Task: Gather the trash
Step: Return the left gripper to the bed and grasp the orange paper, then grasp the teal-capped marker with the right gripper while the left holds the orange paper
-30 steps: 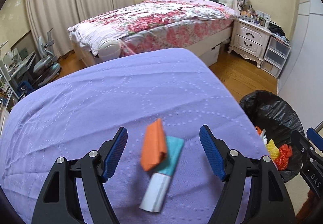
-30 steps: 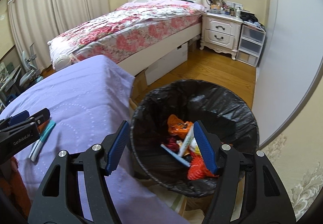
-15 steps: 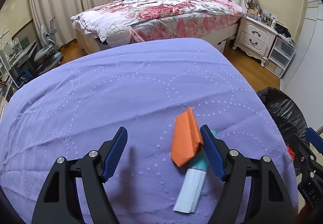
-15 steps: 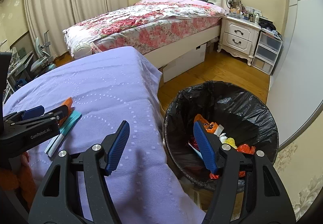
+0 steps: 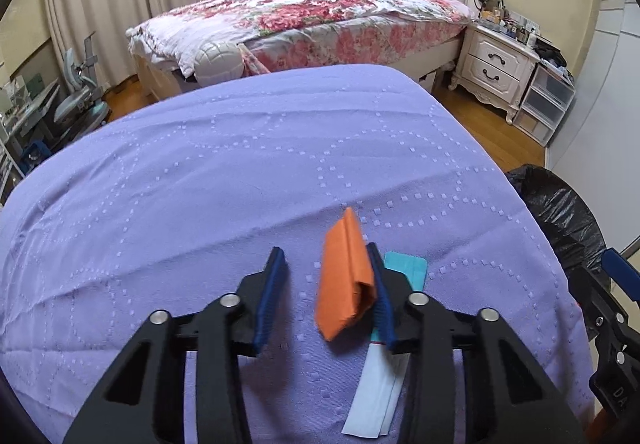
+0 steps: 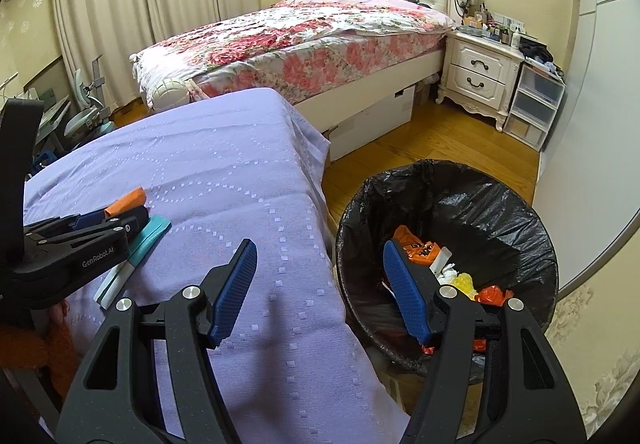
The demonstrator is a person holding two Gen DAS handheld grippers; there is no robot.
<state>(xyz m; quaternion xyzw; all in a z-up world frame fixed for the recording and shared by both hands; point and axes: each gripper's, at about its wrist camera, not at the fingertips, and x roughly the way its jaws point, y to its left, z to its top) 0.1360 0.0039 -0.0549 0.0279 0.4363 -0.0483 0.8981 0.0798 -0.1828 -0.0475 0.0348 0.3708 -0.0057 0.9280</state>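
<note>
We find the left gripper point(image 5: 326, 304) closing around the orange wrapper point(image 5: 343, 284) on the purple cloth point(image 5: 200, 183); only its right pad touches. Our right gripper point(image 6: 320, 288) hangs open, empty, beside the bin point(image 6: 500, 203).

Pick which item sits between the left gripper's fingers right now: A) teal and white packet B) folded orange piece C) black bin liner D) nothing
B: in the left wrist view the folded orange piece lies between the closing jaws of the left gripper, against the right-hand pad, while the teal and white packet lies outside that finger on the purple cover.
</note>
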